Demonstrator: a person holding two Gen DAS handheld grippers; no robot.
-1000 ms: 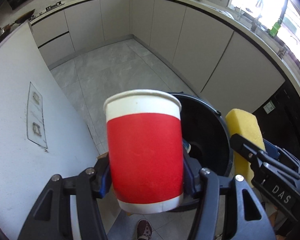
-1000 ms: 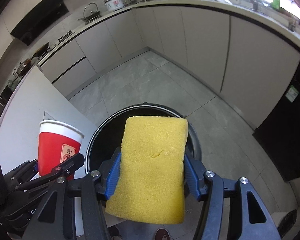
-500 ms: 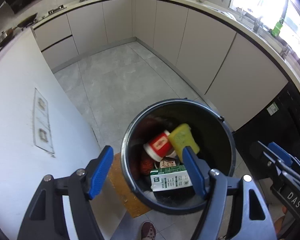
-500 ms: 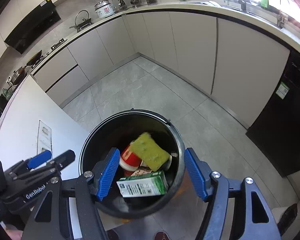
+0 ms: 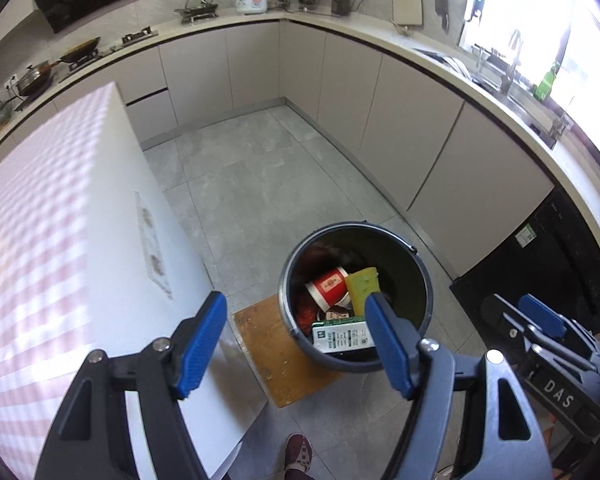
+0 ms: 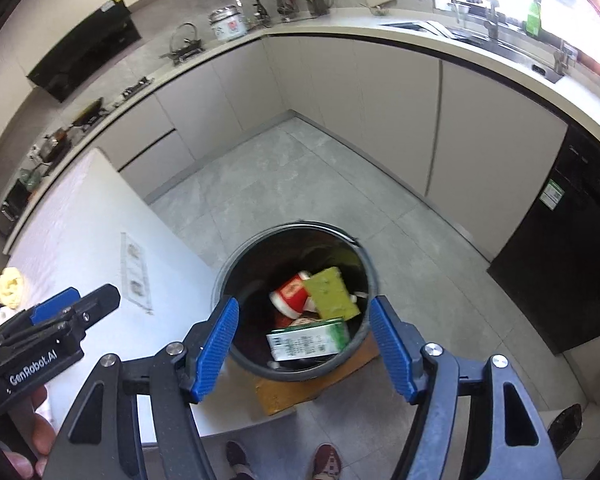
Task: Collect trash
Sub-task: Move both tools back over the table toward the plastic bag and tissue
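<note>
A round black trash bin [image 5: 422,280] [image 6: 366,264] stands on the floor on a brown board [image 5: 268,348]. Inside lie a red paper cup [image 5: 328,287] [image 6: 292,294], a yellow sponge [image 5: 362,285] [image 6: 332,292] and a green-and-white carton [image 5: 340,336] [image 6: 306,338]. My left gripper [image 5: 294,340] is open and empty, above the bin's left side. My right gripper [image 6: 304,346] is open and empty, above the bin. Each gripper shows in the other's view, the right gripper [image 5: 540,332] at right, the left gripper [image 6: 72,308] at left.
A white table with a pink checked cloth [image 5: 52,216] [image 6: 84,216] stands left of the bin; a yellow item [image 6: 8,286] lies on it. Beige cabinets [image 5: 380,92] run round the back and right, with a black appliance [image 6: 572,252] at right. My shoes [image 6: 328,462] show below.
Both grippers opened and dropped the red cup and yellow sponge into the bin. Since then both have risen and drawn back, so the bin looks smaller.
</note>
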